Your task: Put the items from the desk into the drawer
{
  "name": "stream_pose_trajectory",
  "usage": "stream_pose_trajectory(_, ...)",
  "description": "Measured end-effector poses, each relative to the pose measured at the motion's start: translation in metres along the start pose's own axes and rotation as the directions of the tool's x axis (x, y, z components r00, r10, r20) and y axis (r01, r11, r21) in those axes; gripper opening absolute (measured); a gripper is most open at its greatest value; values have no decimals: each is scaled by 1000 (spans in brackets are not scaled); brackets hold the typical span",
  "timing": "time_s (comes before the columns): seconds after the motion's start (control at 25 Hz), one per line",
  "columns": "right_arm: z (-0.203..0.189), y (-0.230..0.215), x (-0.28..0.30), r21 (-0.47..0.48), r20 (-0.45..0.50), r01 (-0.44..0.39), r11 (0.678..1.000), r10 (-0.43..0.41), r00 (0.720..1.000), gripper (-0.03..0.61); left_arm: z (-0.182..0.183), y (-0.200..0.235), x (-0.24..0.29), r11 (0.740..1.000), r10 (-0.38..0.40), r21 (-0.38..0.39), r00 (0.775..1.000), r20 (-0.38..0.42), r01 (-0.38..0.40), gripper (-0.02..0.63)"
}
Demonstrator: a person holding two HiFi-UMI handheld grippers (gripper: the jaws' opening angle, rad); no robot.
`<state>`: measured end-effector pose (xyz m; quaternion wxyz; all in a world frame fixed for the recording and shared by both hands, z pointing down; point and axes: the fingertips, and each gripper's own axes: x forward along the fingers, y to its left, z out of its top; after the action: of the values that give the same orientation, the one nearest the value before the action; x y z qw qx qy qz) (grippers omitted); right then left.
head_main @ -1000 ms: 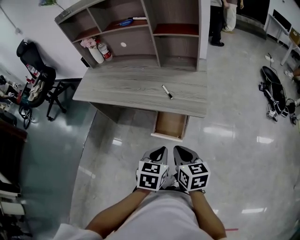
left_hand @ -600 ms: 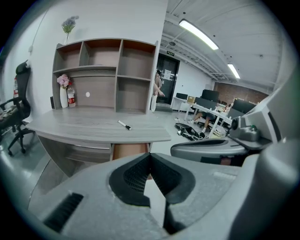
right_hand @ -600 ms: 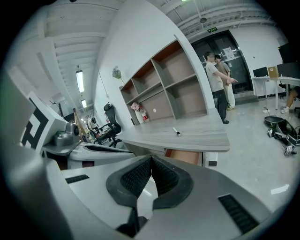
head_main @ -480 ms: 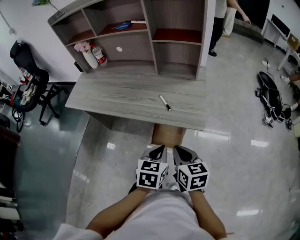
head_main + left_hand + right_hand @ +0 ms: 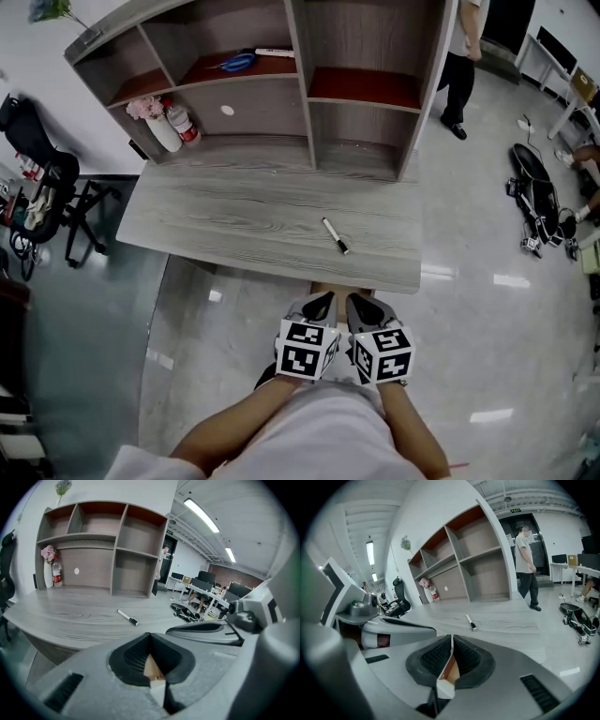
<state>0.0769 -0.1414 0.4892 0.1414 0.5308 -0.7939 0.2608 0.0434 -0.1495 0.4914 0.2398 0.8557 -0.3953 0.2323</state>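
Note:
A white marker with a black cap (image 5: 335, 235) lies on the grey wooden desk (image 5: 234, 220), right of its middle. It also shows as the marker (image 5: 127, 617) in the left gripper view and the marker (image 5: 471, 622) in the right gripper view. My left gripper (image 5: 322, 302) and right gripper (image 5: 364, 303) hang side by side just in front of the desk's front edge, well short of the marker. The left gripper (image 5: 150, 637) and the right gripper (image 5: 452, 637) are both shut with nothing held. The desk's front edge hides the drawer in the head view.
A shelf unit (image 5: 309, 84) stands along the back of the desk, with a vase of pink flowers (image 5: 150, 111), a bottle (image 5: 178, 122) and a blue item (image 5: 237, 62). A person (image 5: 464, 56) stands at the right rear. Chair (image 5: 37, 169) at left, bags (image 5: 534, 202) on the floor at right.
The view has closed in on the desk. The open drawer, plain to see a second ago, has slipped out of sight under the desk's front edge. Both grippers stay shut, side by side.

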Motion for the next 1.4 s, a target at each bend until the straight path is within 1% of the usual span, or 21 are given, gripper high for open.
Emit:
stream_pose_trajectory(0.28,17,-19,53,-78,-41,95,992,-98,994,3,25,47,20,1000,-19,-15,1000,1,19,2)
stream_pose_trajectory(0.52,23,-33,89,-116,-81,149,982,-159,984,5,38,81,33,999,-32,-30,999,-4,32,2)
stream_pose_trajectory(0.68,25,-40,109,-121,-108,161,980,-174,979,48,45,95,42,998,-53,-26,999,-9,52,2)
stream_pose_trajectory(0.84,24,-48,126,-143,-144,187,972,-207,968,67,48,111,49,998,-59,-33,998,-20,58,2)
stream_pose_trajectory(0.96,18,-59,134,-144,-172,208,967,-232,957,78,48,119,53,997,-66,-39,997,-31,65,2)
stream_pose_trajectory(1.08,12,-67,142,-130,-202,215,968,-238,950,80,47,124,57,997,-72,-42,997,-39,70,2)
stream_pose_trajectory(1.2,7,-70,147,-139,-226,221,965,-248,942,80,47,127,59,996,-73,-44,996,-44,71,2)
stream_pose_trajectory(1.32,6,-72,148,-152,-228,231,961,-262,938,70,44,129,58,997,-70,-48,996,-51,68,2)
stream_pose_trajectory(1.36,6,-72,148,-152,-227,233,961,-263,938,49,43,129,58,997,-68,-49,996,-53,65,2)
stream_pose_trajectory(1.4,6,-72,147,-152,-225,233,961,-263,938,49,41,129,57,997,-66,-50,996,-54,63,2)
